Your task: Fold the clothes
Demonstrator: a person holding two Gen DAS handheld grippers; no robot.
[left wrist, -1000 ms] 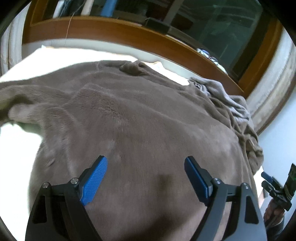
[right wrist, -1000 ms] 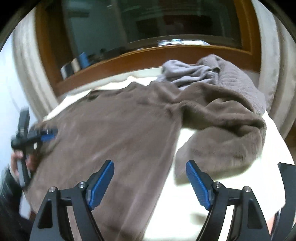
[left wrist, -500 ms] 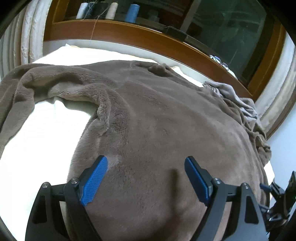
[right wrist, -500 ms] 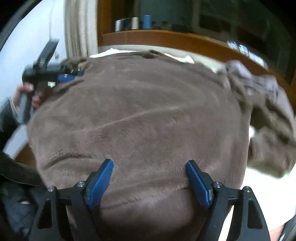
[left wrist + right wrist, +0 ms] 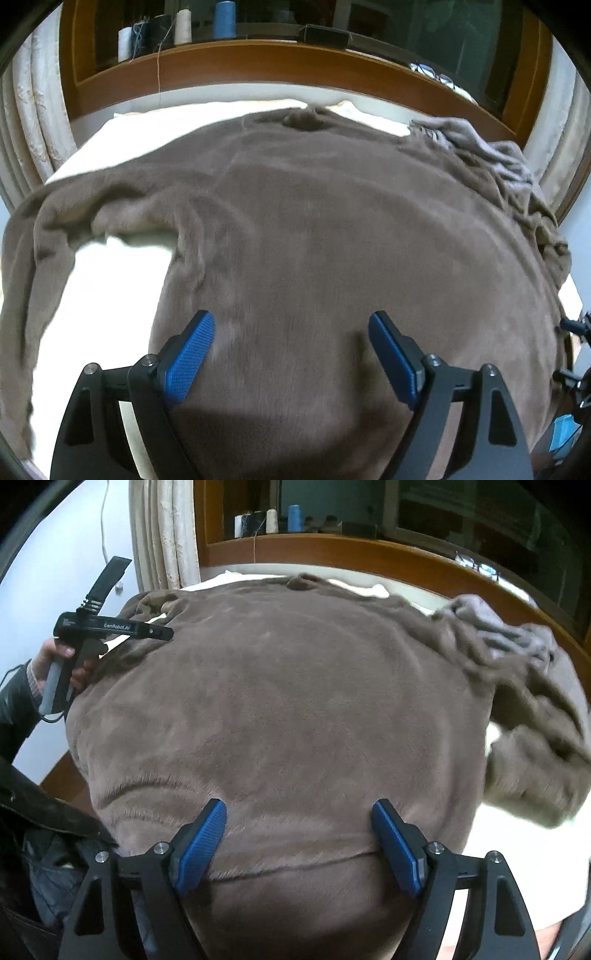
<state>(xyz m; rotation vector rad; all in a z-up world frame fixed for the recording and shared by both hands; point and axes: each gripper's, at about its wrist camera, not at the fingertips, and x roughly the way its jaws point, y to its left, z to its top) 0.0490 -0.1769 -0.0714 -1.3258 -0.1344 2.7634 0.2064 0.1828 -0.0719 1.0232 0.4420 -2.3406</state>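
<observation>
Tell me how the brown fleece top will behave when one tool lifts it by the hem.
The brown fleece top probably flops and sags; its sleeve already lies limp. The plush pile looks grippy, unlikely to slip.

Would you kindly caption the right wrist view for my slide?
Open right gripper above the hem of a plush brown sweater spread on white bedding.

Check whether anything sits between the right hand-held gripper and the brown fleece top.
Nothing visible does. The right hand-held gripper is open directly over the brown fleece top, near its hem, with only bare fabric between its fingers.
</observation>
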